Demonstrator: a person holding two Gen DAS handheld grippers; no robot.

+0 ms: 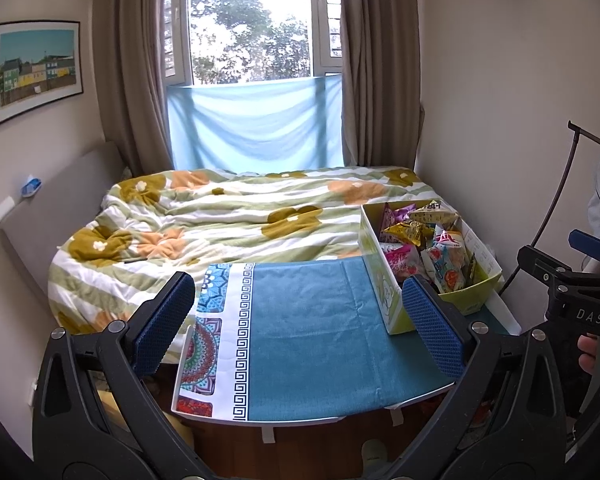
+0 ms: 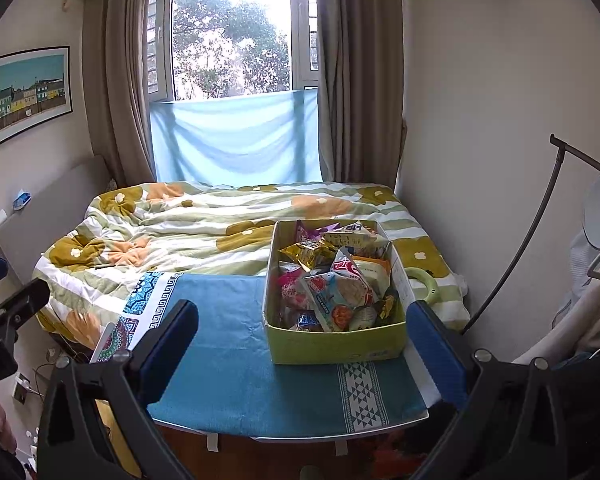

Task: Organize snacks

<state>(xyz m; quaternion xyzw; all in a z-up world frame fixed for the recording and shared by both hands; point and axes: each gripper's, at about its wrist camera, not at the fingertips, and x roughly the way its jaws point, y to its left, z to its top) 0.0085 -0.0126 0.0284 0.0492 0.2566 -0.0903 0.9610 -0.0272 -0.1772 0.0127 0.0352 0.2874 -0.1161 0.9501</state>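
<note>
A yellow-green cardboard box full of several snack packets stands on the right part of a small table covered with a teal cloth. In the left wrist view the same box sits at the table's far right, its packets piled inside. My left gripper hangs open over the bare teal cloth, left of the box. My right gripper is open too, its fingers either side of the box's near wall, some way short of it. Neither holds anything.
A bed with a flowered quilt lies right behind the table, below a window with brown curtains. A black curved stand and laundry rack stand at the right wall. A green ring lies on the quilt beside the box.
</note>
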